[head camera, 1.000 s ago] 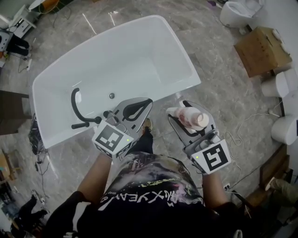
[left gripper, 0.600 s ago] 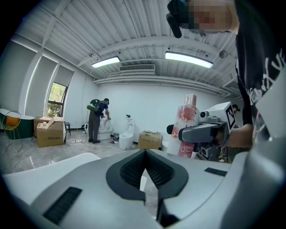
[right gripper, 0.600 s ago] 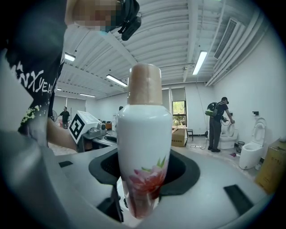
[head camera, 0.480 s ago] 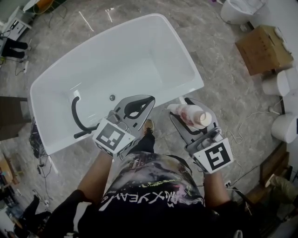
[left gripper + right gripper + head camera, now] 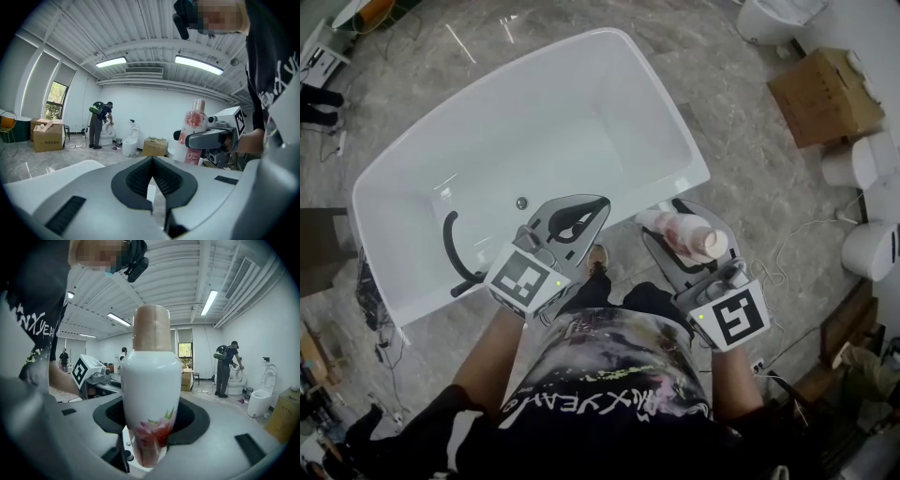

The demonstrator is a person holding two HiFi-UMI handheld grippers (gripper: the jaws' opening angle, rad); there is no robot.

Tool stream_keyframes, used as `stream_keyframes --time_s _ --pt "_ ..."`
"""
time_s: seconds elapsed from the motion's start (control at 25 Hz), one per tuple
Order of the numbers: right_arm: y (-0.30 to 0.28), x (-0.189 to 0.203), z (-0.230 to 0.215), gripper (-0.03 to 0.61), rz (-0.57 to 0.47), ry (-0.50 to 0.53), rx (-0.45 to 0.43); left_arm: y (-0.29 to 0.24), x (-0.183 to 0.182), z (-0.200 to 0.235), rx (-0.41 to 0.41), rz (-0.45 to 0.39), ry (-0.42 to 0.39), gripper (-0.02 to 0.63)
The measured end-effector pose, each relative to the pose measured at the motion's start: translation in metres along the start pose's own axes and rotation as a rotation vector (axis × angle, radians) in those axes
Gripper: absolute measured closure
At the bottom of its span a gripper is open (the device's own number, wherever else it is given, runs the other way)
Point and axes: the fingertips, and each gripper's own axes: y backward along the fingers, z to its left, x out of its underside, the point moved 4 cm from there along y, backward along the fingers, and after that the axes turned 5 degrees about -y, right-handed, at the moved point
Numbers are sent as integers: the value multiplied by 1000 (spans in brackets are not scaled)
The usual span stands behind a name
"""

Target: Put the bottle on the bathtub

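The head view alone showed the layout: the white bathtub lay beyond both grippers, with a black hose inside its left end and a cardboard box far right. The right gripper held the bottle over the floor, just short of the tub's near right corner. Only the right gripper view showed the grip, with both pads pinching the bottle's flowered lower body and the tan cap uppermost. The left gripper view showed the left gripper with its jaws pressed together at the tips and nothing between them, and a toilet far off. Compared with a second earlier, the bottle remained clamped and off the tub, while the tub had slid slightly left in the head view.
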Motion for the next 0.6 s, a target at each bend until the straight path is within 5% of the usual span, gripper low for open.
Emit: stream_keyframes --time_s 0.36,0.6 --pt "10 2 3 356 -2 23 9 0 -6 -12 -4 9 -17 603" --pt "-26 -1 -2 356 8 9 2 -1 6 16 13 20 -6 603"
